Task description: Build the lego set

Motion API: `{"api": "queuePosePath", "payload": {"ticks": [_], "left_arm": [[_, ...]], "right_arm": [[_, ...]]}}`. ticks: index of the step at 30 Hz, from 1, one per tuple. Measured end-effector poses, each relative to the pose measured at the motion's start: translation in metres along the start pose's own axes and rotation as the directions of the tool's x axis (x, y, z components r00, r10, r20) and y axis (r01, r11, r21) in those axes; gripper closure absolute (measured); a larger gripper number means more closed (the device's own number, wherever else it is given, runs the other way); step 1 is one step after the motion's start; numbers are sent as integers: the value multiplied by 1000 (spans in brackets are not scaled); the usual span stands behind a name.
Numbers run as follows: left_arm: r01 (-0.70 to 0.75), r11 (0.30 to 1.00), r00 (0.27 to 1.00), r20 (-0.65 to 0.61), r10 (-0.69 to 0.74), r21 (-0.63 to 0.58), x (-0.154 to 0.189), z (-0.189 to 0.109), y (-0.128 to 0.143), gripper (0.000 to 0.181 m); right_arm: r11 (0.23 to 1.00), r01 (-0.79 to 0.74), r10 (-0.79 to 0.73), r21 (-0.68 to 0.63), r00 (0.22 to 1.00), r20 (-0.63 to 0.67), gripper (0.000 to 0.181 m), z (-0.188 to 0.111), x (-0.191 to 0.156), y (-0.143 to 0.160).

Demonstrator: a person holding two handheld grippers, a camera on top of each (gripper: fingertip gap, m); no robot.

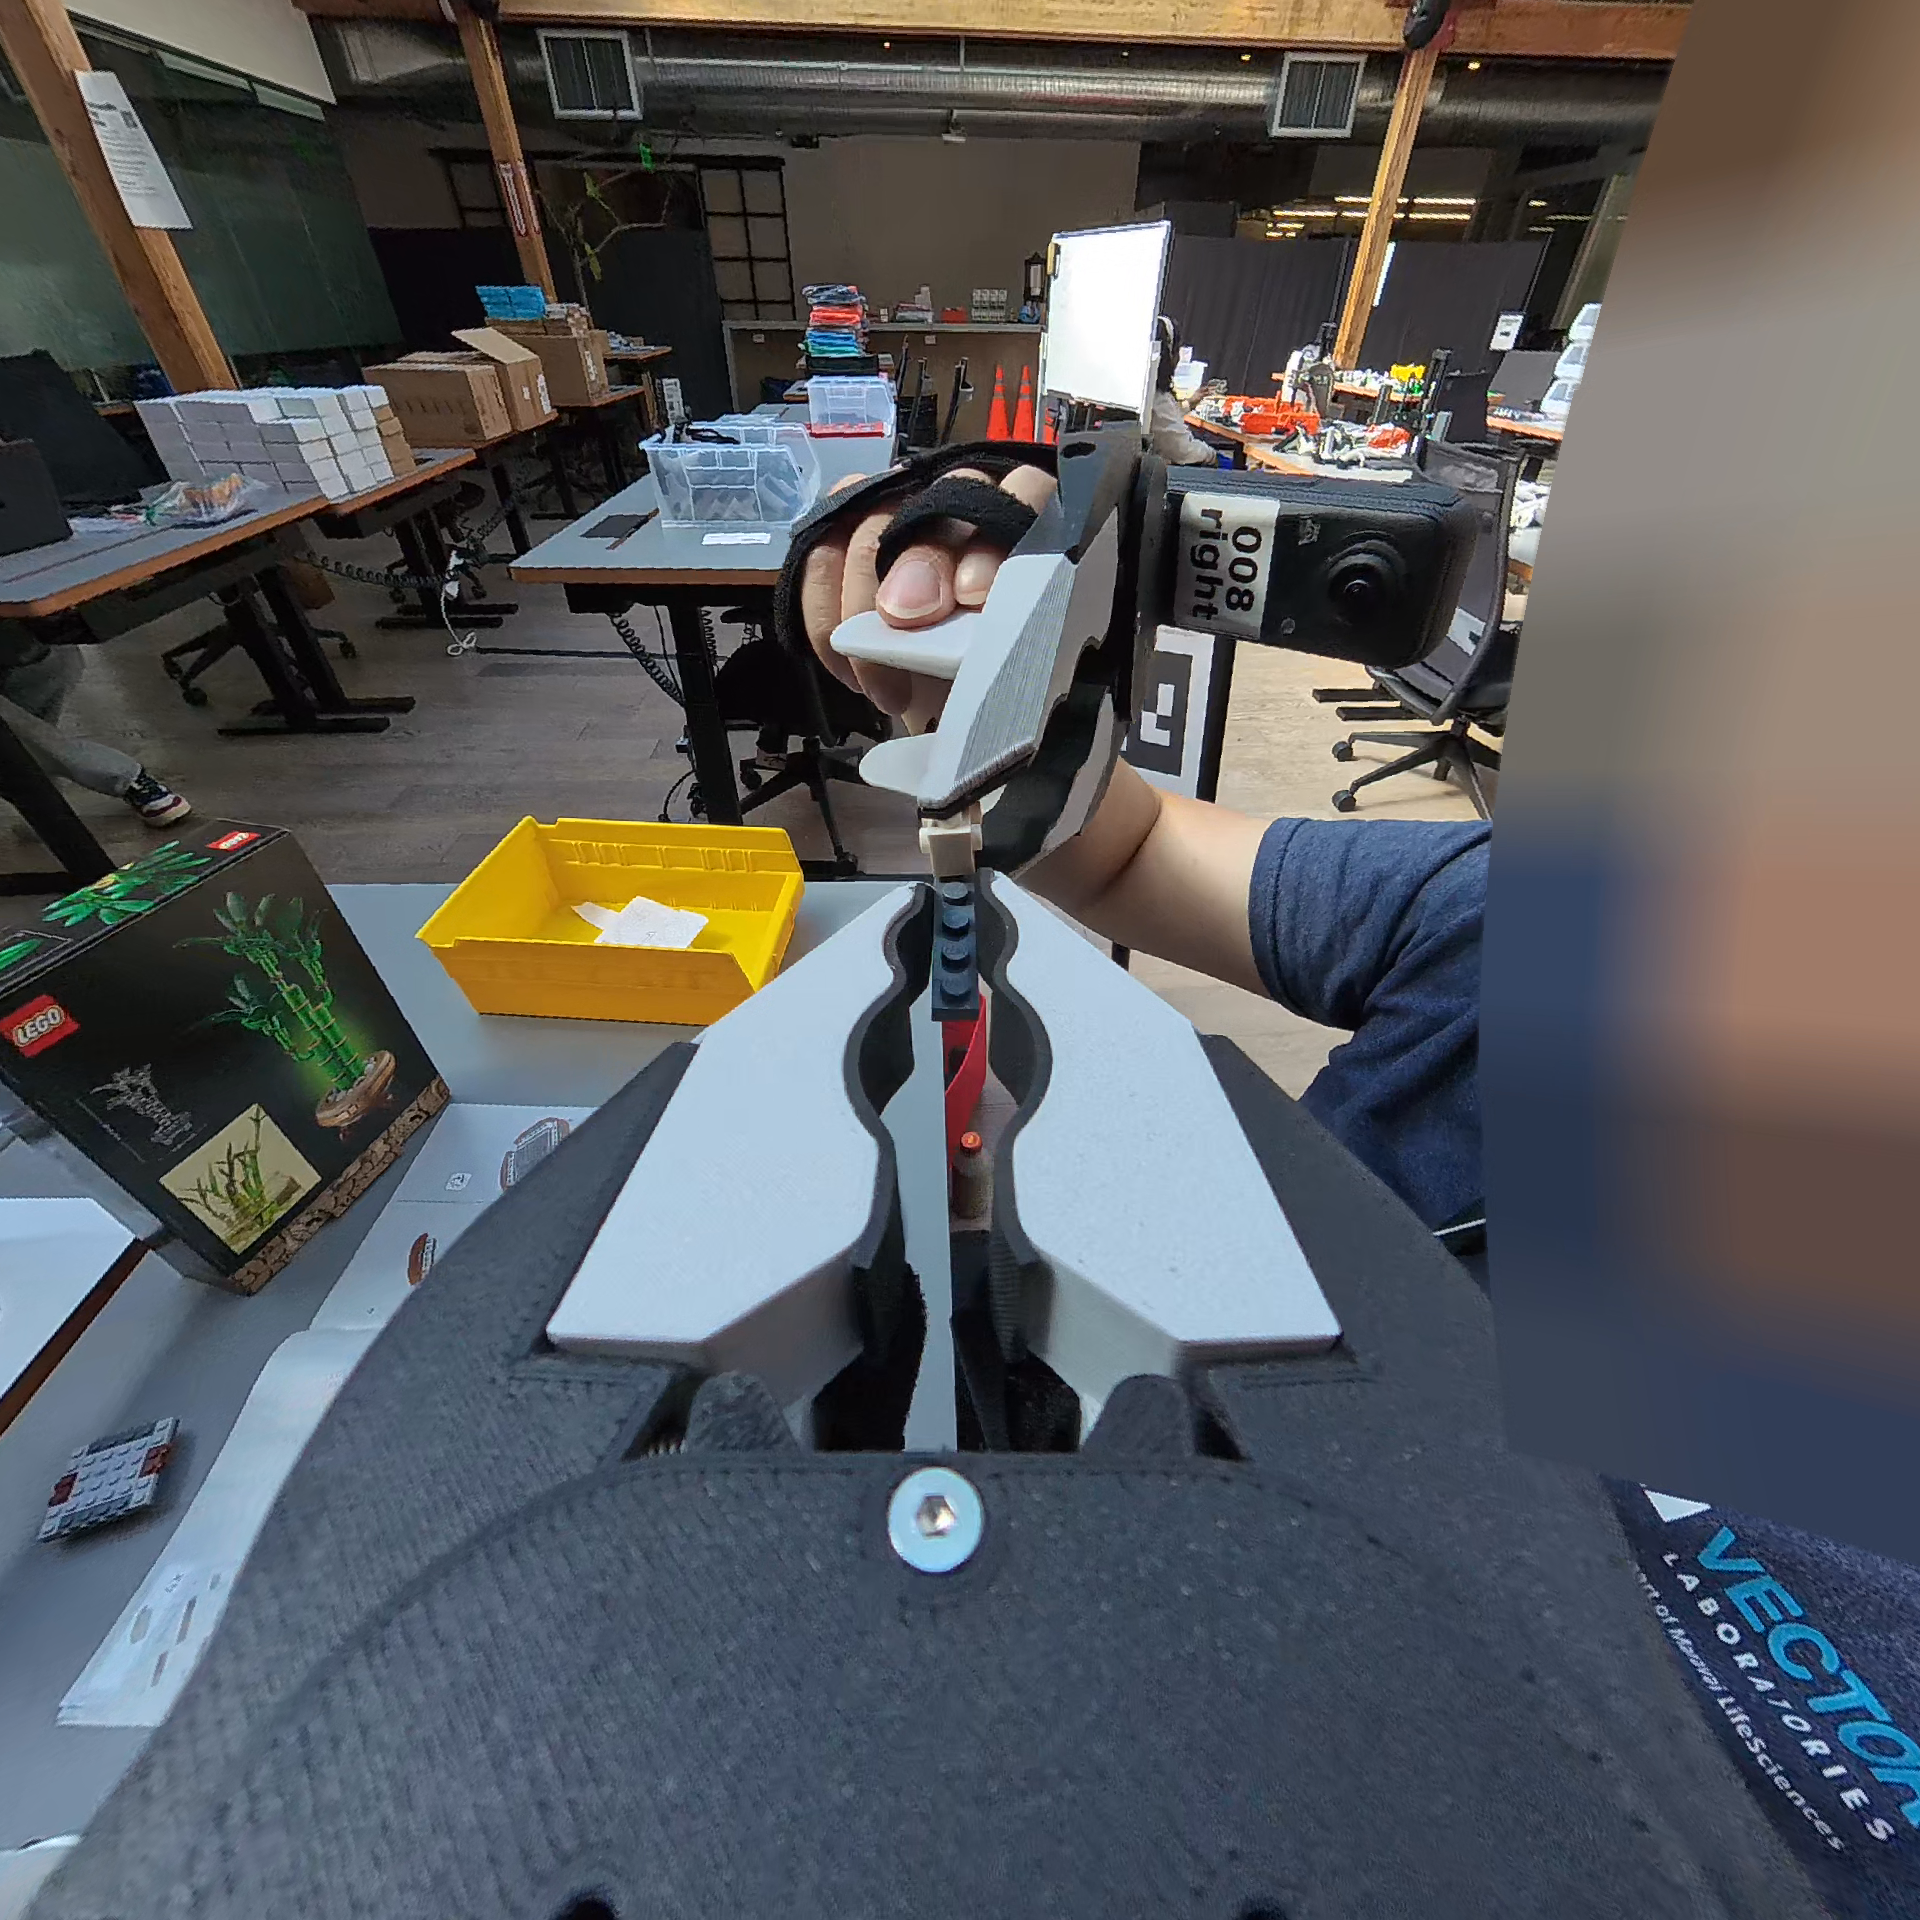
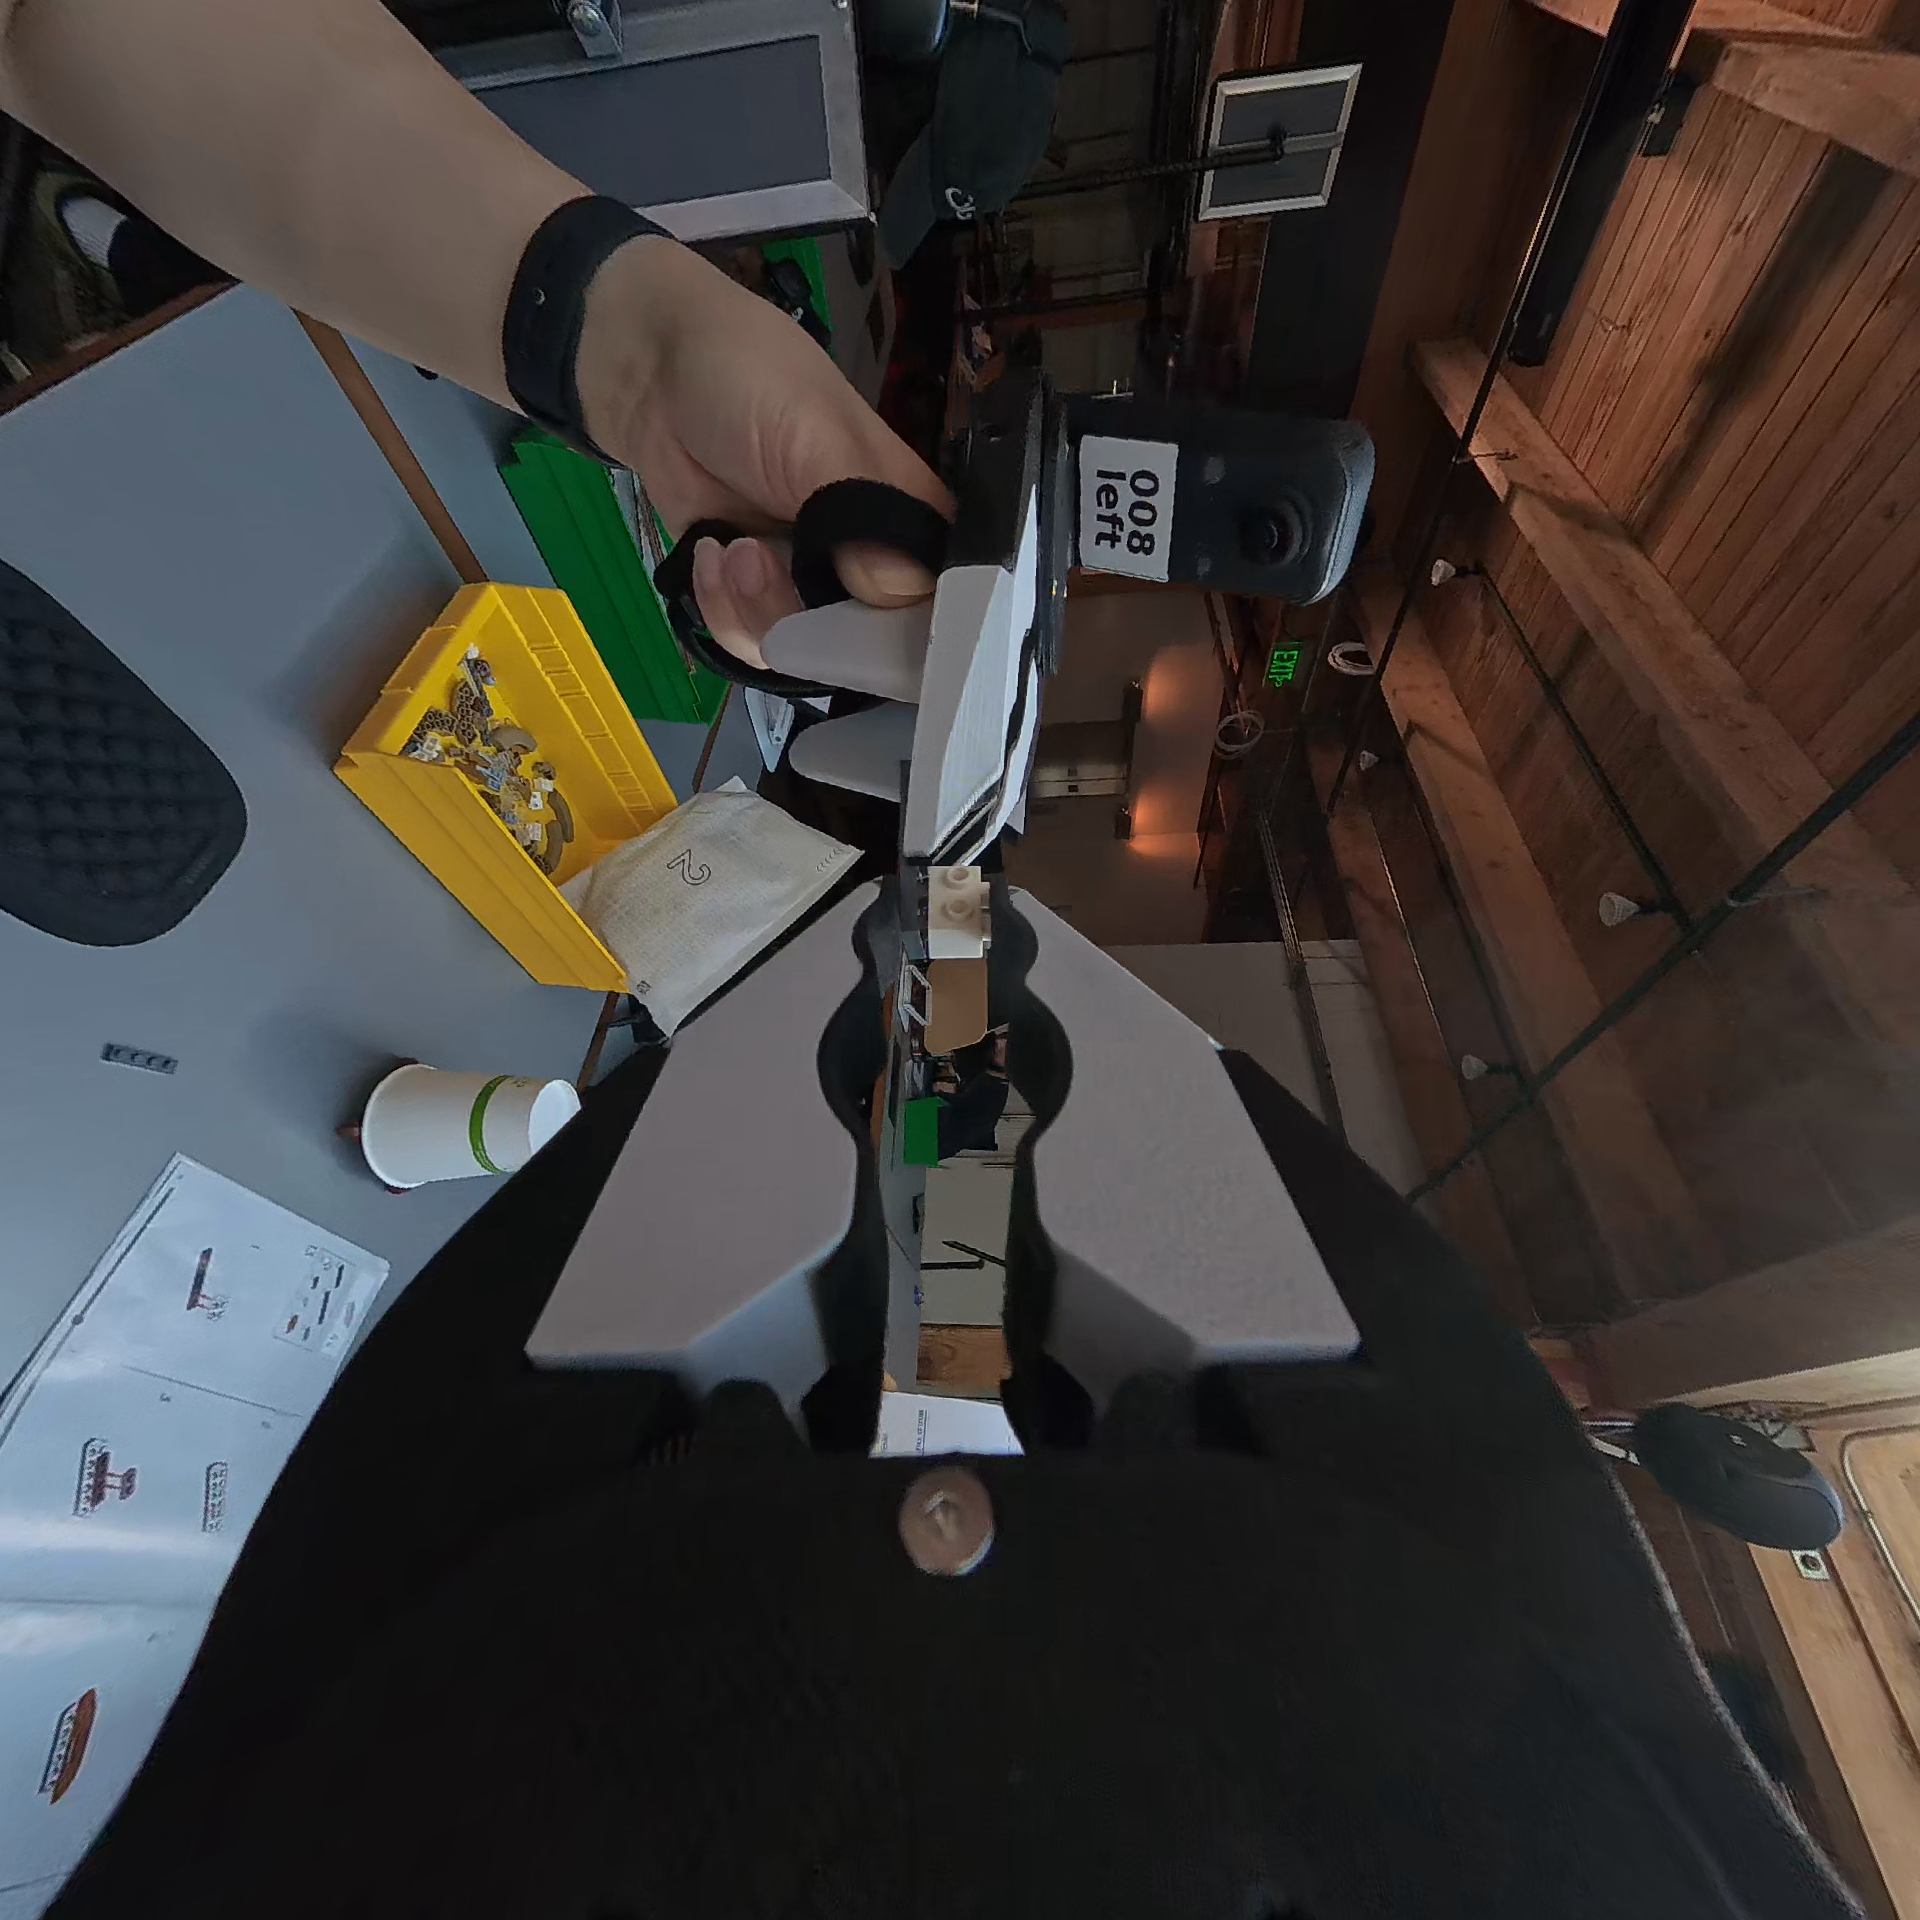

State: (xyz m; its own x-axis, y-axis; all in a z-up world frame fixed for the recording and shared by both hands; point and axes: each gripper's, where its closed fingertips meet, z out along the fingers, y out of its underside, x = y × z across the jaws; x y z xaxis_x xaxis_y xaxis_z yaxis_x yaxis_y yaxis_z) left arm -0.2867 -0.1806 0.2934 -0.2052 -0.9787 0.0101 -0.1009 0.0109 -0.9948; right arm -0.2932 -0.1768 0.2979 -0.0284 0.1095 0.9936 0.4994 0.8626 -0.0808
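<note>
Lego pieces meet in mid-air above the grey worktop (image 1: pixel 623 1049): left tool (image 1: pixel 954 914) clenched on a dark blue plate (image 1: pixel 956 951), right tool (image 2: pixel 940 904) clenched on a white brick (image 2: pixel 956 912).

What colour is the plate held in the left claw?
Dark blue plate; the left wrist view shows it best.

The left gripper (image 1: pixel 958 940) and the right gripper (image 2: pixel 940 914) are held up in the air, tip to tip. Both have their fingers (image 1: pixel 1049 935) squeezed nearly together. A bare hand (image 2: pixel 748 457) with a black wristband grips one handle; a strapped hand (image 1: pixel 894 582) grips the other.
</note>
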Motion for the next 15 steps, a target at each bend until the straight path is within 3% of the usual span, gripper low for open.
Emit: {"api": "queuePosePath", "payload": {"ticks": [15], "left_arm": [[-11, 1000, 1000, 27, 11, -6, -6, -2, 6, 174]], "right_arm": [[999, 22, -22, -37, 1000, -16, 166, 3, -4, 6]]}}
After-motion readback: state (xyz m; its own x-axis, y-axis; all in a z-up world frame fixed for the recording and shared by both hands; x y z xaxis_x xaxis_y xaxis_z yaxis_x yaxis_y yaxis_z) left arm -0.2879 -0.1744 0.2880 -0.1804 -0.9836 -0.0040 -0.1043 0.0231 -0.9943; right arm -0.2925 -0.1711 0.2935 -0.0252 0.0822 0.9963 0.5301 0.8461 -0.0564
